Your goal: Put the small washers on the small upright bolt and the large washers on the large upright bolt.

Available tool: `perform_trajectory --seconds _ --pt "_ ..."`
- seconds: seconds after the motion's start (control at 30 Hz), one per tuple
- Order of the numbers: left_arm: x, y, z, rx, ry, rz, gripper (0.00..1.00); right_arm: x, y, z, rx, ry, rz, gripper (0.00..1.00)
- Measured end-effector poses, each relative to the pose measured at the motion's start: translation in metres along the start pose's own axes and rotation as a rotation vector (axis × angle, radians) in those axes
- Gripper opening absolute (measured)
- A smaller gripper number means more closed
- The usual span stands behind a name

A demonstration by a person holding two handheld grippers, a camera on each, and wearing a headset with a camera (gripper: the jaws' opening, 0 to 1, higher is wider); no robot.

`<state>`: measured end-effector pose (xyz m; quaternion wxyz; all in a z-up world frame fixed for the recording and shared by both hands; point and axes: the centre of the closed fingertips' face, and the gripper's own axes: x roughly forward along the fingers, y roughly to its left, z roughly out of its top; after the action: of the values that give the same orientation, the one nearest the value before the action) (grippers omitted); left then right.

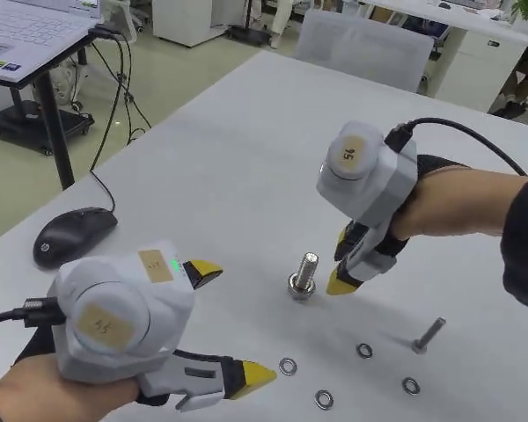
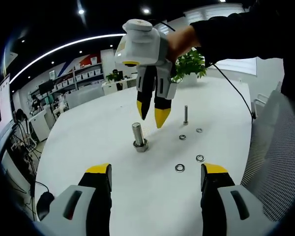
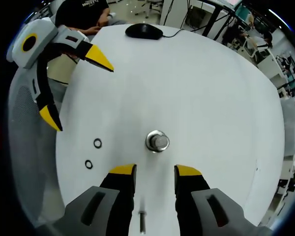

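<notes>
Steel washers point(image 1: 324, 399) lie loose toward the near edge of the surface point(image 1: 246, 158), beside the large upright bolt point(image 1: 304, 275). Left tool point(image 1: 231, 323) and right tool point(image 1: 341, 262) both gape empty; better to pinch one washer squarely across its rim.

A black mouse point(image 1: 73, 236) is seen at the left edge of the head view, lying on the white table point(image 1: 229, 149). A laptop point(image 1: 26, 31) is set on a separate stand in the upper left corner. A grey chair point(image 1: 363, 46) is placed at top centre. A green plant point(image 2: 192, 63) is seen in the upper middle of the left gripper view.
</notes>
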<state>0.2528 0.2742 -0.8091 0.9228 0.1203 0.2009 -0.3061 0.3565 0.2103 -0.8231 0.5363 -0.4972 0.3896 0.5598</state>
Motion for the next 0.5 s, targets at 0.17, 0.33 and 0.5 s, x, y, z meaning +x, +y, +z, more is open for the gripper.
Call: perform_trajectory --seconds 0.17,0.33,0.5 --pt "0.0 -0.004 0.005 0.016 -0.002 -0.017 0.73 -0.007 0.007 -0.015 0.017 0.004 -0.007 0.31" --pt "0.001 -0.009 0.008 0.03 0.002 -0.039 0.74 -0.012 0.018 -0.031 0.045 0.004 -0.005 0.31" --pt "-0.001 -0.01 0.01 0.028 -0.002 -0.046 0.74 -0.014 0.028 -0.047 0.066 0.017 -0.004 0.31"
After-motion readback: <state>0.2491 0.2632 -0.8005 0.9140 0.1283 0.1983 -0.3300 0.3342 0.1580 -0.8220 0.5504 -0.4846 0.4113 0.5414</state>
